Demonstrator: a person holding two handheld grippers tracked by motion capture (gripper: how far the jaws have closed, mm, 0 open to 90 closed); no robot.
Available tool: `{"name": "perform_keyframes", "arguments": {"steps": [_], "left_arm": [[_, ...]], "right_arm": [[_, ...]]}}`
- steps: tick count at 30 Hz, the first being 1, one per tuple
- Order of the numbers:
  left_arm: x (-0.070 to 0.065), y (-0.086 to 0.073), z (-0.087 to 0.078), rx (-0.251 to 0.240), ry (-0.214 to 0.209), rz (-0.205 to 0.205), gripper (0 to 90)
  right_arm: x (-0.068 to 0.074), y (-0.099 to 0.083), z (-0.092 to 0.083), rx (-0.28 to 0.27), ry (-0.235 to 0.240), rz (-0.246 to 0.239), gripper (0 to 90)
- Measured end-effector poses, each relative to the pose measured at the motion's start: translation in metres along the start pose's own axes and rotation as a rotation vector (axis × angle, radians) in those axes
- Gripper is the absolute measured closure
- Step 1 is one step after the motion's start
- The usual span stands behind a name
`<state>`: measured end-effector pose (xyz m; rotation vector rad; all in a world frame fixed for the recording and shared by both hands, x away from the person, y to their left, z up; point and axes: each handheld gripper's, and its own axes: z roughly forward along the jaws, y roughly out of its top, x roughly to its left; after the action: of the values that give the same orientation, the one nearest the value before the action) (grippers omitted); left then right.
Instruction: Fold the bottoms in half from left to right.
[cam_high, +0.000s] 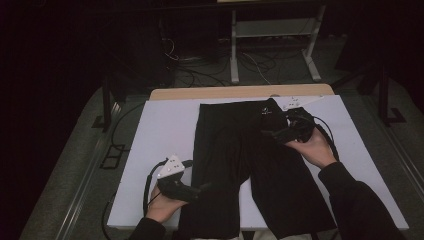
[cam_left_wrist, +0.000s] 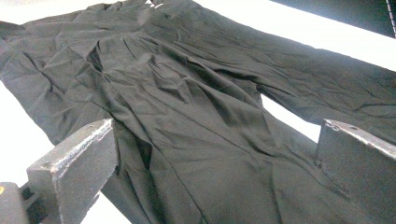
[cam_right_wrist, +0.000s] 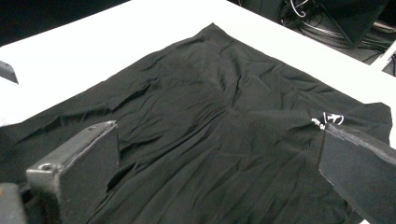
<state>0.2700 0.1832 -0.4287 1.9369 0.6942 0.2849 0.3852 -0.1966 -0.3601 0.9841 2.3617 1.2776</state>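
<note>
A pair of black shorts (cam_high: 235, 160) lies flat on the white table (cam_high: 150, 135), waistband at the far side and both legs toward the near edge. A small white logo (cam_high: 265, 111) (cam_right_wrist: 329, 119) sits by the waistband's right corner. My left gripper (cam_high: 202, 189) is at the outer edge of the left leg, jaws wide open over the wrinkled cloth (cam_left_wrist: 196, 107). My right gripper (cam_high: 272, 134) hovers at the right hip just below the waistband, also open, with the fabric (cam_right_wrist: 210, 116) spread between its jaws.
The table's far edge is a wooden strip (cam_high: 240, 92). Behind it stand a metal frame (cam_high: 272, 30) and loose cables (cam_high: 200, 70) on the floor. Bare white tabletop lies left and right of the shorts. The leg ends reach the near table edge.
</note>
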Motion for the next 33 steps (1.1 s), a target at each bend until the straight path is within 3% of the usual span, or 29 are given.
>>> {"name": "perform_keyframes", "arguments": {"steps": [19, 33], "left_arm": [[0.0, 0.0, 0.0, -0.001, -0.008, -0.001, 0.0], [0.0, 0.0, 0.0, -0.005, -0.012, -0.002, 0.0]], "right_arm": [[-0.01, 0.026, 0.037, 0.001, 0.011, 0.013, 0.0], [-0.009, 0.043, 0.059, 0.011, 0.015, 0.002, 0.0]]}}
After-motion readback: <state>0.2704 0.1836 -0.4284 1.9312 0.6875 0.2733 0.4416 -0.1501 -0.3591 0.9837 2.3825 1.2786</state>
